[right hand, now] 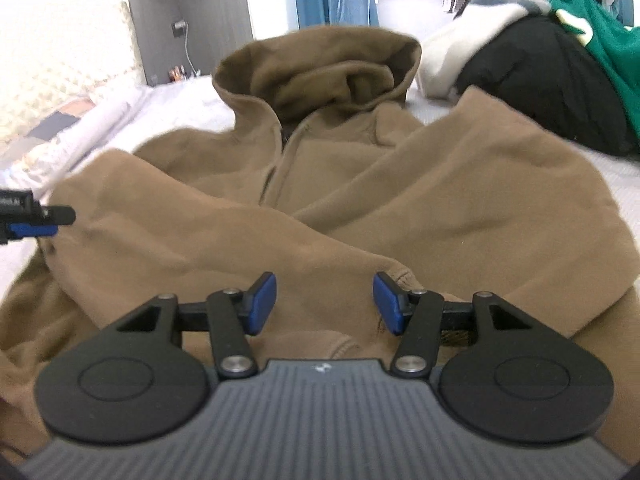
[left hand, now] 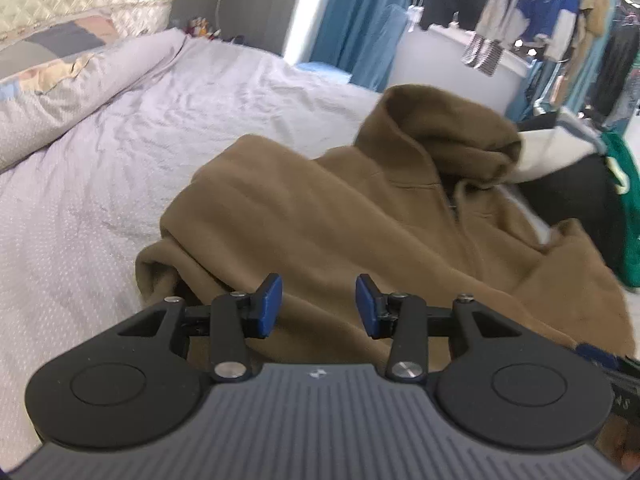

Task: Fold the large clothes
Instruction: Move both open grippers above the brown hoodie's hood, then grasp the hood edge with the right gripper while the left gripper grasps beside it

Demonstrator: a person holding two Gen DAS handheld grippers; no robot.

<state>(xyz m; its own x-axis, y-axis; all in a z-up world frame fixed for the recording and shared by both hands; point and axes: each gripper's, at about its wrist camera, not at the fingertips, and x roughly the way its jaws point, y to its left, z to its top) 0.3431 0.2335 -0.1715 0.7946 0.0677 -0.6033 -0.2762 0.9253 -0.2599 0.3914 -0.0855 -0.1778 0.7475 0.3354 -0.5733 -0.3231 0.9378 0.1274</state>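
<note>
A brown zip-up hoodie (left hand: 360, 216) lies on the bed, front up, hood at the far end, both sleeves folded across its chest. It also fills the right wrist view (right hand: 320, 200). My left gripper (left hand: 319, 306) is open and empty, just above the hoodie's left lower part. My right gripper (right hand: 324, 304) is open and empty, over the folded sleeve near the hem. The left gripper's fingertips (right hand: 36, 228) show at the left edge of the right wrist view.
The bed sheet (left hand: 120, 160) is pale lilac, with a rolled duvet (left hand: 80, 92) along the left. A pile of black, white and green clothes (right hand: 540, 68) lies right of the hood. Hanging clothes (left hand: 560, 8) and blue curtains stand behind.
</note>
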